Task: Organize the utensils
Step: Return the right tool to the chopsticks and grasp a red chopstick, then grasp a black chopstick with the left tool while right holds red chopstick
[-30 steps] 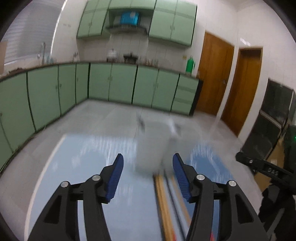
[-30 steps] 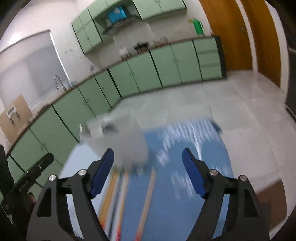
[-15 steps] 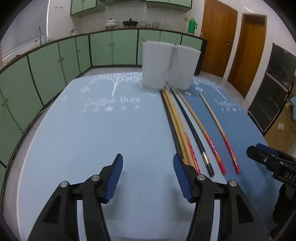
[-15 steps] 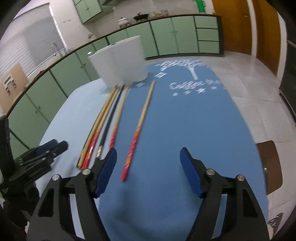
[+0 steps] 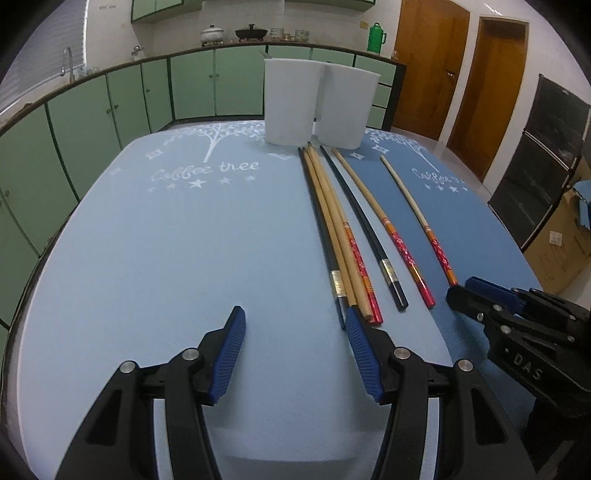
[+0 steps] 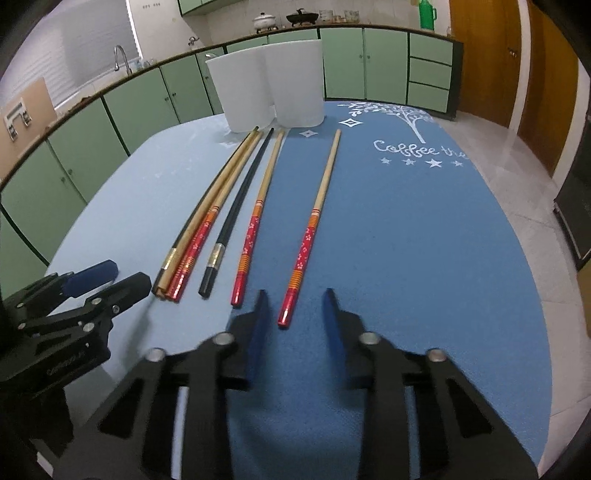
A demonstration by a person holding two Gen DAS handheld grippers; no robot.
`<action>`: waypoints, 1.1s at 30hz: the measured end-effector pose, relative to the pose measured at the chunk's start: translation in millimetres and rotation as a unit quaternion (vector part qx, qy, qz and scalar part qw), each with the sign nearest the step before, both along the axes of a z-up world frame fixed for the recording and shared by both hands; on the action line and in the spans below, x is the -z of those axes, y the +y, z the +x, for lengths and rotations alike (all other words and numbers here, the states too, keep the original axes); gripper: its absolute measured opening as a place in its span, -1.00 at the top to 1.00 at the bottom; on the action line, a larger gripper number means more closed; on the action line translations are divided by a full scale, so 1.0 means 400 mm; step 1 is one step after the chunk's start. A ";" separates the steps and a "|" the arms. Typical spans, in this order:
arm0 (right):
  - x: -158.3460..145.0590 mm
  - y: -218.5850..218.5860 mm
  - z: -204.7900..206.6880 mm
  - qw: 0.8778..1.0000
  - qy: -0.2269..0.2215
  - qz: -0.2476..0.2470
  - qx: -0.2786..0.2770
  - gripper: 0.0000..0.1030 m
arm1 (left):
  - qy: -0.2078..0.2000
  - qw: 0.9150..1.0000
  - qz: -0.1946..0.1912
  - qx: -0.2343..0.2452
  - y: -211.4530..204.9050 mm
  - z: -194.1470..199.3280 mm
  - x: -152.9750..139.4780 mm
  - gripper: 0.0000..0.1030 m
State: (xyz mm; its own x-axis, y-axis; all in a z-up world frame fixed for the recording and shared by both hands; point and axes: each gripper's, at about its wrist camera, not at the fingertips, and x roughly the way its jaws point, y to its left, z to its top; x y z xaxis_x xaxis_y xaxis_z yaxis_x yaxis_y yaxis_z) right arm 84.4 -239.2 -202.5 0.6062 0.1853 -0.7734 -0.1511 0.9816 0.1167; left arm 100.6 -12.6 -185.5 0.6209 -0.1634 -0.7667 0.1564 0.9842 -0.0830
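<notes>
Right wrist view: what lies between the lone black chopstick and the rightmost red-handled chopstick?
One red-handled wooden chopstick lies between the black chopstick and the rightmost red-handled chopstick, seen in the right wrist view.

Kitchen. Green cabinets (image 5: 207,85) along the far wall under a dark counter (image 5: 155,59), curving round to the left. Faucet (image 5: 67,62) at the left end, blinds (image 5: 55,37) behind it. White pot (image 5: 212,34), black wok (image 5: 252,33) and green thermos (image 5: 376,37) on the counter. White tiled wall (image 5: 314,18) above. Two brown wooden doors (image 5: 428,66) to the right. Pale glossy floor (image 6: 517,147). Dark glass cabinet (image 5: 546,166) and cardboard box (image 5: 561,243) at far right.
</notes>
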 end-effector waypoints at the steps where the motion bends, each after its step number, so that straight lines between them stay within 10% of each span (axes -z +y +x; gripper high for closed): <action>1: 0.001 0.000 -0.001 1.000 -0.002 -0.002 0.000 0.75 | 0.000 1.000 0.001 0.002 -0.003 -0.002 0.001 -0.10; 24: 0.008 -0.031 0.001 1.000 -0.004 0.002 0.006 0.88 | 0.001 0.999 0.032 -0.022 -0.012 0.012 0.012 -0.14; 30: 0.010 -0.033 -0.002 1.000 -0.007 0.006 0.006 0.89 | -0.005 0.999 0.034 -0.021 -0.025 0.011 0.008 0.81; 33: 0.008 -0.030 -0.004 1.000 -0.010 0.003 0.004 0.90 | -0.005 0.999 0.031 -0.018 -0.026 0.011 0.009 0.88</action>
